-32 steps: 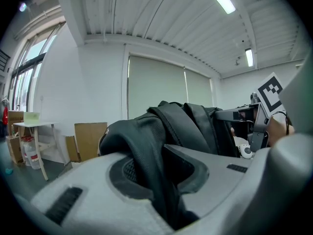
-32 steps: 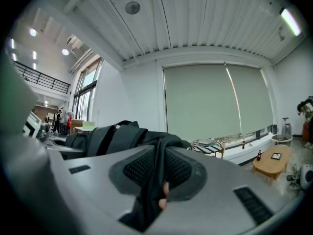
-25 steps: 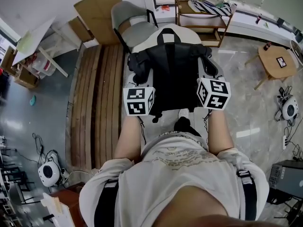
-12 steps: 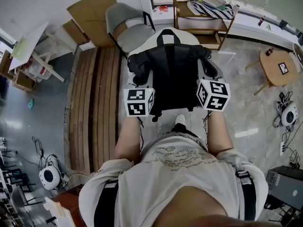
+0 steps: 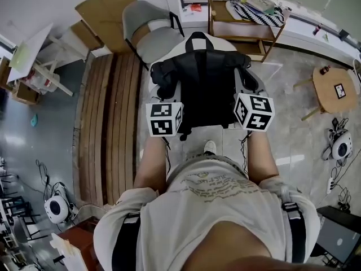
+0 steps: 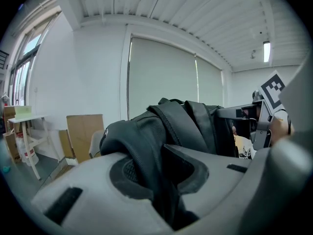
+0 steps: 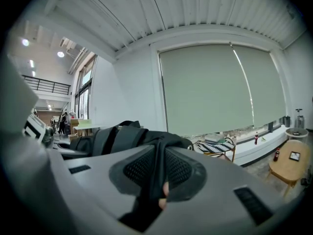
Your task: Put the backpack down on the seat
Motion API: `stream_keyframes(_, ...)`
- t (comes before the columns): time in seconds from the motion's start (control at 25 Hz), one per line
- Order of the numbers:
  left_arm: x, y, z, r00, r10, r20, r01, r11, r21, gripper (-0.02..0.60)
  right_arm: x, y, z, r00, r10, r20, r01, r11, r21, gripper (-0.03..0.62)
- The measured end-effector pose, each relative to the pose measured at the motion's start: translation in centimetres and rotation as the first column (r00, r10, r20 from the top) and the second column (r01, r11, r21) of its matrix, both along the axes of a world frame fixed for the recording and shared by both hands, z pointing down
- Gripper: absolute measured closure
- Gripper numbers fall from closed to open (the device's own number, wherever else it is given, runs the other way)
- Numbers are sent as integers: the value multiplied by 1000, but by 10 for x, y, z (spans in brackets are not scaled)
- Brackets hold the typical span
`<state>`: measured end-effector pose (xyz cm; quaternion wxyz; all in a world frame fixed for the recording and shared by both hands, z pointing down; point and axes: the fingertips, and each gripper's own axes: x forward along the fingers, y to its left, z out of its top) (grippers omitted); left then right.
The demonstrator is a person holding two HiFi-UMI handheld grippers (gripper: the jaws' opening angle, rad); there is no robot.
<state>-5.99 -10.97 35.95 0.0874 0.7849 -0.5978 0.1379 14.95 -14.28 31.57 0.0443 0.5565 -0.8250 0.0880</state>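
Grey marbled floor fills the room seen from the head view, with a band of brown wooden slats (image 5: pixel 110 123) along the left side. Farther back stand a grey upholstered chair (image 5: pixel 151 34), a flat sheet of brown cardboard (image 5: pixel 107 9) leaning on the wall, and an open wooden shelf unit (image 5: pixel 242 30) carrying a black-and-white striped cloth (image 5: pixel 256 9). A small round wooden table (image 5: pixel 334 86) stands well apart at the right.

The black fabric backpack (image 5: pixel 200 86) hangs between the two grippers, directly over the white rounded seat (image 5: pixel 217 43), whose pale edge shows around the bag's top and sides. Whether the bag touches the seat cannot be told.

The left gripper (image 6: pixel 164 190) has its grey jaws pinching a thick fold of the backpack's padded black strap, the bulk of the bag rising just beyond them. The right gripper (image 7: pixel 156 180) has its jaws pressed on a thin fold of the same black fabric, caught between the mesh-textured pads (image 7: pixel 178 169).
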Motion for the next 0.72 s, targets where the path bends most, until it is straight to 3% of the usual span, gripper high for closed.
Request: stream_keyframes(0.72, 14, -72, 7, 1000, -26, -10, 26, 999, -33, 499, 12, -79, 6, 998, -39, 44, 40, 999, -18, 530)
